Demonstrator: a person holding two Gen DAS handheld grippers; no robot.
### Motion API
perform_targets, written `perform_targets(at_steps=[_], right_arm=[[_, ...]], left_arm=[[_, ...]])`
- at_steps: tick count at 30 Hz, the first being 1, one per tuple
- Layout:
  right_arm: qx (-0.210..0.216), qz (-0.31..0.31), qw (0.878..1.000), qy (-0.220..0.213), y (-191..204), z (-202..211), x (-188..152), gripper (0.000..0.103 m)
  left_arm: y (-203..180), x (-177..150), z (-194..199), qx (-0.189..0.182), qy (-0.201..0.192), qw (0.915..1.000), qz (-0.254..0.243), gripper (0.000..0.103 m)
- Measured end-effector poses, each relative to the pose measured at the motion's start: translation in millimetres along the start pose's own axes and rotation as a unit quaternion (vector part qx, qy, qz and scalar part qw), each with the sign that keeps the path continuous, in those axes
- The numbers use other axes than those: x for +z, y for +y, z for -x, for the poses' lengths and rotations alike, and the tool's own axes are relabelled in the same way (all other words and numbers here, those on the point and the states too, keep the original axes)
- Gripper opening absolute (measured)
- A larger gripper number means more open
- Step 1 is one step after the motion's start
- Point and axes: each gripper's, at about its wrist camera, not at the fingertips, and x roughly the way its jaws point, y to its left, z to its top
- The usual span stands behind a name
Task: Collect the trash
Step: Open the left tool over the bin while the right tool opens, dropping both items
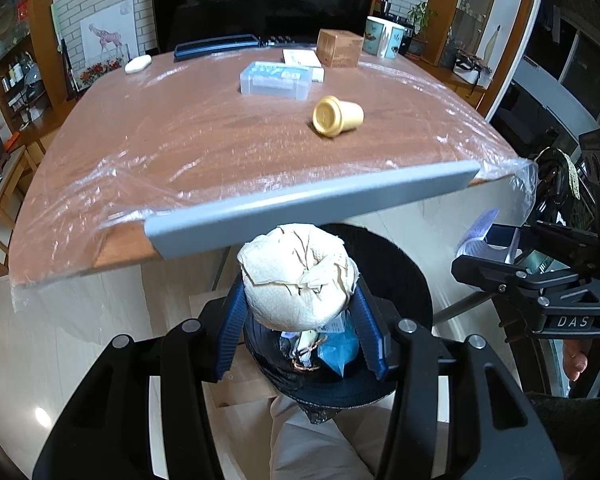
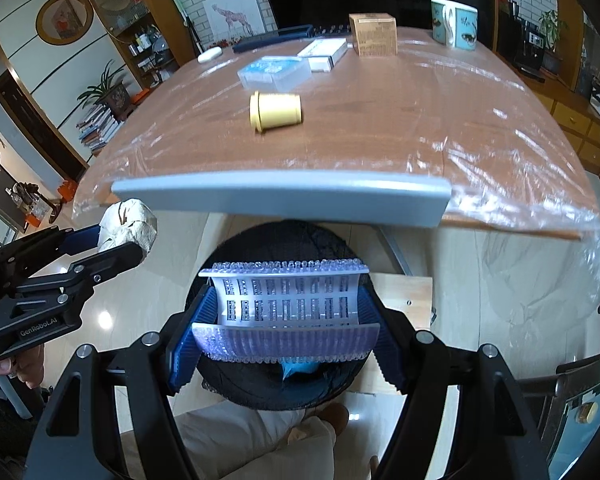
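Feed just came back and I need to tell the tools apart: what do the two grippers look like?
Both are black frames with silver bolts and blue ribbed fingers. The left gripper is marked "GenRobot.AI"; the right gripper shows "DAS". No cables visible.

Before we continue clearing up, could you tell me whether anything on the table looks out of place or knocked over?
Yes: the yellow cup lies tipped on its side near the middle of the table, apart from the boxes behind it. Nothing appears spilled around it.

The grey table edge (image 2: 280,196) overhangs the black bin (image 2: 260,392), seemingly leaving its near mouth open.
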Motion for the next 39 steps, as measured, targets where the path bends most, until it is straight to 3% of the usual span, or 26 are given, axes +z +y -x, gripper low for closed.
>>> perform_targets(at_steps=[20, 39], right_arm=[[-0.015, 0.001, 0.998, 0.053, -2.2, -43.4, -15.9, 0.071], [-0.025, 0.006, 0.997, 0.068, -3.7, -65.0, -13.0, 0.071]], left_arm=[[1.5, -24.2, -35.4, 0.007, 0.057, 0.9983, -0.012, 0.051], [3.0, -20.8, -60.9, 0.016, 0.085, 0.9960, -0.021, 0.051]])
